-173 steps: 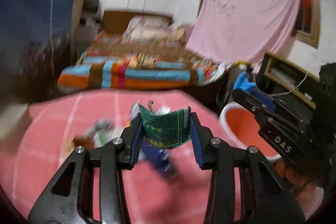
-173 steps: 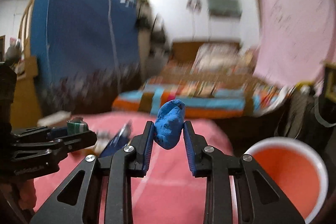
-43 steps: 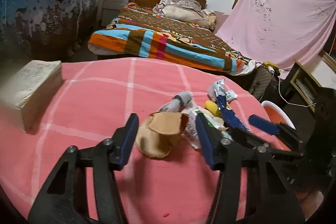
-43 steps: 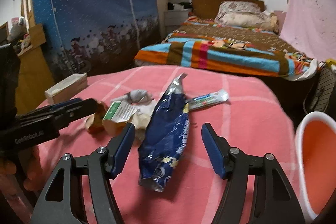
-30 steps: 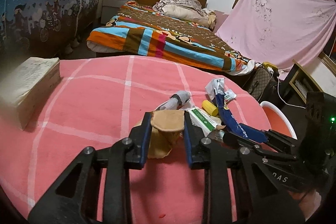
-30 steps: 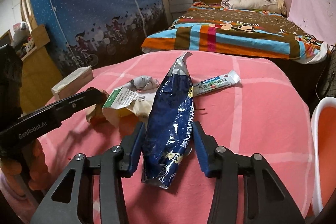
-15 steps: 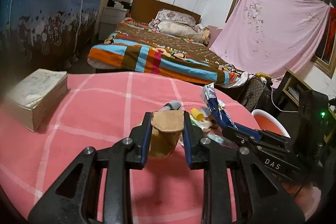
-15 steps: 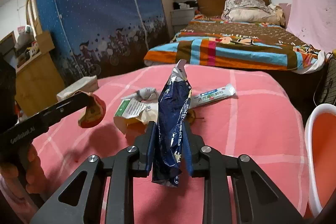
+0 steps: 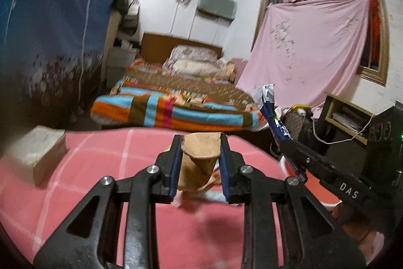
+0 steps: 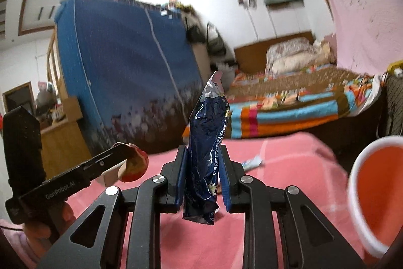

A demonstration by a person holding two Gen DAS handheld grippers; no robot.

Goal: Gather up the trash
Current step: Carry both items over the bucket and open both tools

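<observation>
Crumpled tan paper (image 9: 199, 155) sits pinched between the jaws of the left gripper (image 9: 200, 155), lifted clear of the pink tabletop (image 9: 100, 168). The right gripper (image 10: 202, 168) has its jaws clamped on a creased dark-blue foil wrapper (image 10: 207, 140), which stands upright between them near the orange bin (image 10: 377, 190).

blur: blue wardrobe (image 10: 121, 72), left frame | cut off: orange bin (image 10: 377, 190), right edge | hidden: pile behind paper cup (image 9: 199, 158)

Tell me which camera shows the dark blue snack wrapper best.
The right wrist view: the dark blue snack wrapper stands front and centre, clamped in the right hand-held gripper, nearly its full length visible. The left wrist view shows only its upper part, side on, at the right.
</observation>
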